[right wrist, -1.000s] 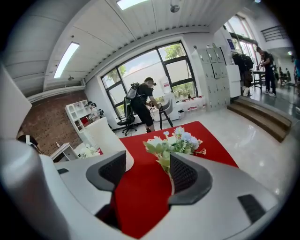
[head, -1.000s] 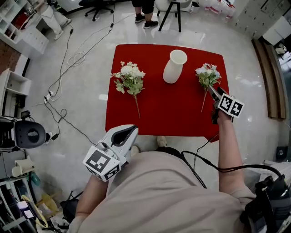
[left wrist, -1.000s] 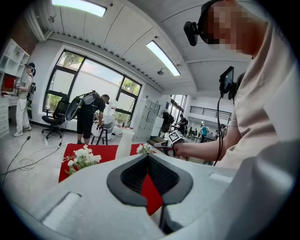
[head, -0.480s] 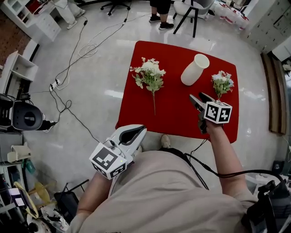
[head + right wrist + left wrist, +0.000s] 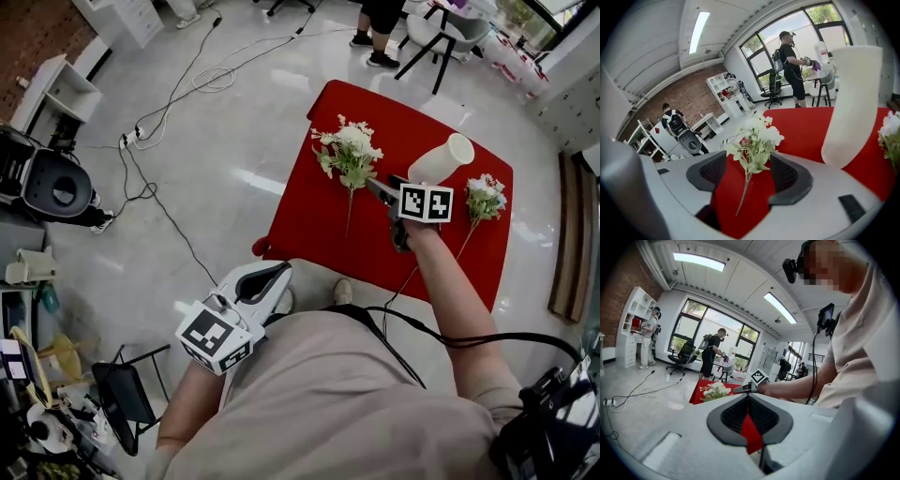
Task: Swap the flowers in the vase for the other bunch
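On the red table point(image 5: 309, 211) an empty white vase point(image 5: 441, 161) stands between two bunches of white flowers. One bunch point(image 5: 349, 155) lies at its left, the other point(image 5: 485, 197) at its right. My right gripper point(image 5: 380, 187) hovers over the table in front of the vase, open and pointing at the left bunch's stem. In the right gripper view that bunch point(image 5: 754, 140) shows between the spread jaws of the right gripper point(image 5: 747, 168), untouched, with the vase point(image 5: 851, 103) at the right. My left gripper point(image 5: 272, 272) hangs shut by my body, off the table; the left gripper view shows the left gripper point(image 5: 748, 401) with nothing in it.
Cables point(image 5: 178, 103) trail over the grey floor left of the table. A black round machine point(image 5: 61, 187) and white shelves point(image 5: 61, 89) stand at the far left. A chair point(image 5: 436, 37) and a standing person point(image 5: 380, 23) are beyond the table.
My right gripper has swung left from the right-hand bunch, past the front of the vase, towards the left-hand bunch. My left gripper stays near my body.
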### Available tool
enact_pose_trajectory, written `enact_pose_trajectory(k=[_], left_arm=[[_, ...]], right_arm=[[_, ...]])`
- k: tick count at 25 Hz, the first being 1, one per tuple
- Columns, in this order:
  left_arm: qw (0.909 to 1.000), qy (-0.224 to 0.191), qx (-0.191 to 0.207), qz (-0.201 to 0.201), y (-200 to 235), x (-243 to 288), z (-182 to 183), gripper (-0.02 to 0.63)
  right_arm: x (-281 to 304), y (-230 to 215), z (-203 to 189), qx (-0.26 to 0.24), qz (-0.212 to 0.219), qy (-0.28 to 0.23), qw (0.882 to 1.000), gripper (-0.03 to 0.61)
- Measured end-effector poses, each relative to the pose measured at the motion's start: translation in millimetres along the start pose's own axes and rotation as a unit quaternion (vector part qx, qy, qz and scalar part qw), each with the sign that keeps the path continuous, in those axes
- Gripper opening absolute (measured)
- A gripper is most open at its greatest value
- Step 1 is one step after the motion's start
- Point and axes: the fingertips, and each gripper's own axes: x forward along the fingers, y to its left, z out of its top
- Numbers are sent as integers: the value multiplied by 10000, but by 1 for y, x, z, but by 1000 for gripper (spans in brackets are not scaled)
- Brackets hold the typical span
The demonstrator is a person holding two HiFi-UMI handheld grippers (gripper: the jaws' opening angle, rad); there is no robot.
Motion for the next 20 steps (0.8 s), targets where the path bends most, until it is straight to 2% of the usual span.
enact_pose_trajectory(k=[6, 10, 15, 20], left_arm=[[9988, -110, -216, 428, 20, -25, -5, 8], [9966, -133, -367, 725, 34, -38, -8, 8], [9934, -158, -529, 1009, 42, -54, -18, 8], [9905, -139, -616, 1219, 51, -59, -23, 8]], right_arm=[[53, 2, 24, 57, 45, 260, 9996, 316], [91, -10, 40, 95, -130, 497, 9986, 322], [129, -22, 29, 158, -345, 973, 9945, 321], [150, -34, 11, 46, -602, 1302, 9897, 251]])
